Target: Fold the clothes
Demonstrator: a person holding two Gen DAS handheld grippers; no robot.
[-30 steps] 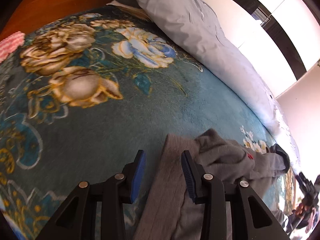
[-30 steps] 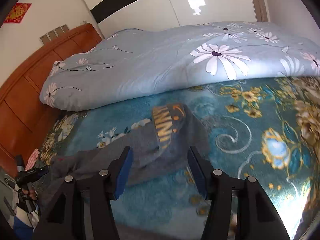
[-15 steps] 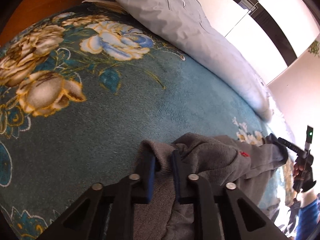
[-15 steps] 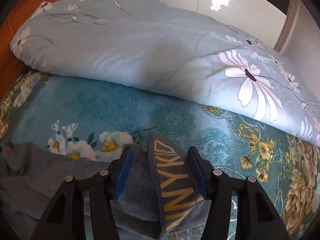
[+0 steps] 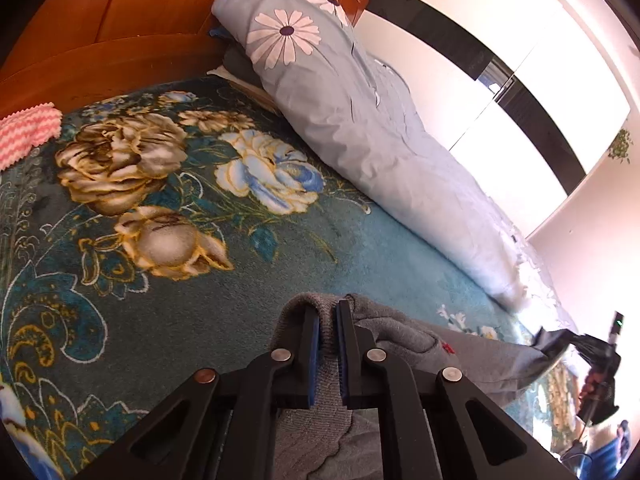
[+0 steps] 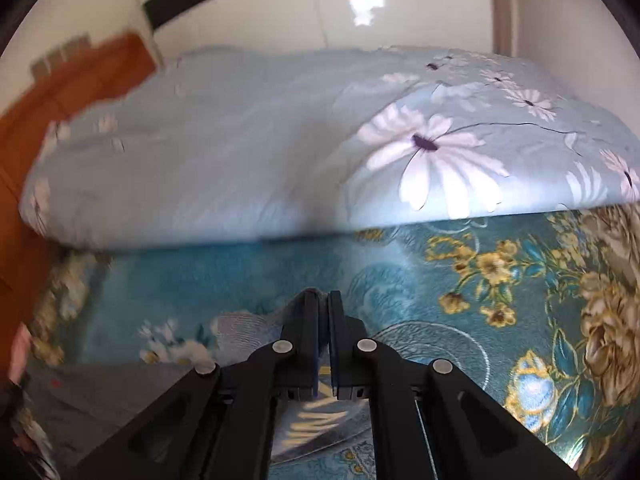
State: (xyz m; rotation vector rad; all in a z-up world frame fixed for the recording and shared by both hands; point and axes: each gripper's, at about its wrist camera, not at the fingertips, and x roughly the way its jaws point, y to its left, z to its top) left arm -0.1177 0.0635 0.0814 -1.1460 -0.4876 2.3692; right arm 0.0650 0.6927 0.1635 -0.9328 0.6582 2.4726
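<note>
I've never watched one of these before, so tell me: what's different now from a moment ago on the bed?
Both grippers closed on the grey garment: the left gripper pinched its ribbed edge, and the right gripper clamped the end with yellow lettering, which had lain between open jaws. The cloth now bunches up at each grip. The floral blanket and blue quilt lie as before.

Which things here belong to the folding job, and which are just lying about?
In the job: grey garment; left tongs and right tongs, both shut on it.
Lying about: daisy quilt; pink zigzag cloth; floral blanket; headboard.
</note>
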